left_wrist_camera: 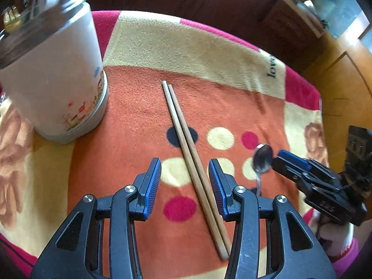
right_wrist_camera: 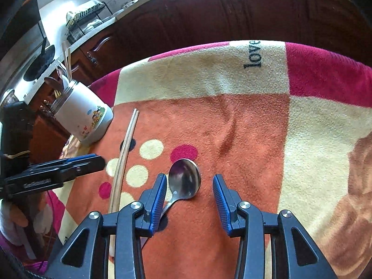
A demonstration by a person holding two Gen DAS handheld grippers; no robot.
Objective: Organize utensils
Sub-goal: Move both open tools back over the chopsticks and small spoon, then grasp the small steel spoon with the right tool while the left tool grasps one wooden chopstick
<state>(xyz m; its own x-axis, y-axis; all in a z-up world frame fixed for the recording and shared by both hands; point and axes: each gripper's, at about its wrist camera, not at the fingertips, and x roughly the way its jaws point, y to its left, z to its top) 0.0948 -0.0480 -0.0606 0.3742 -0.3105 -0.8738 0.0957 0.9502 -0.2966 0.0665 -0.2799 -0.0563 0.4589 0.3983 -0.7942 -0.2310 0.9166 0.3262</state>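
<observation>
From the left wrist, the left gripper hangs over the pair of wooden chopsticks with its fingers spread and nothing pinched. The two sticks lie side by side on the fleece blanket, and their long axis runs from near the right finger's base away toward the middle of the cloth, passing between the blue pads slantwise. They sit closer to the right pad than the left, so a closing squeeze would meet them across their width. The white utensil jar stands upright to the far left, well apart from the sticks, with open blanket between. At the right edge the right gripper reaches toward the steel spoon.

From the right wrist, the right gripper also stands spread and empty. The spoon lies bowl-up between its pads, nearer the left pad, its handle curving back under that finger. The chopsticks lie just left, the left gripper beside them. The jar already holds utensils at far left. I judge each hand nearest its own piece, and the blanket's far edge leaves ample room.
</observation>
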